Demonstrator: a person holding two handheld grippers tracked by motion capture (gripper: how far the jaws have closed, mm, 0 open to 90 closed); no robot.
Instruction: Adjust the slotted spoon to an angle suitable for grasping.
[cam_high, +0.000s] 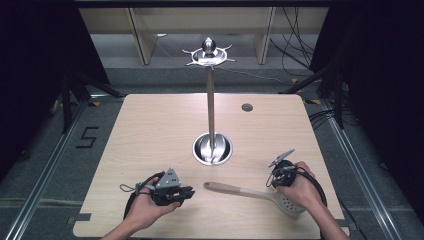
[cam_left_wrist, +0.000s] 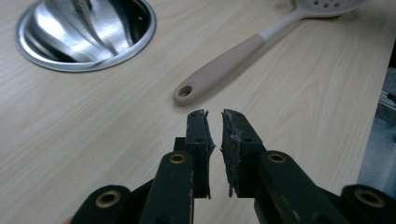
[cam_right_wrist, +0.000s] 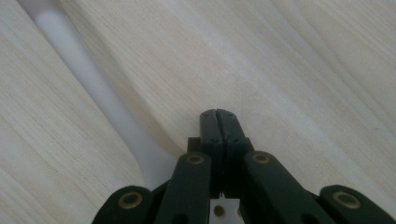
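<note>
A beige-handled slotted spatula (cam_high: 252, 194) with a white perforated head lies flat on the light wood-grain desk (cam_high: 150, 130), near the front edge, right of centre, handle end pointing left. The left gripper (cam_high: 186, 192) sits near the front edge, left of centre; its jaws are drawn nearly together with a narrow gap, nothing between them, tips just short of the handle's hanging hole (cam_left_wrist: 185, 91). The right gripper (cam_right_wrist: 218, 114) is held over the spatula head toward the front right corner, jaws fully together and empty. A round steel base (cam_high: 213, 148) carrying an upright steel pole (cam_high: 210, 100) stands at the desk centre.
</note>
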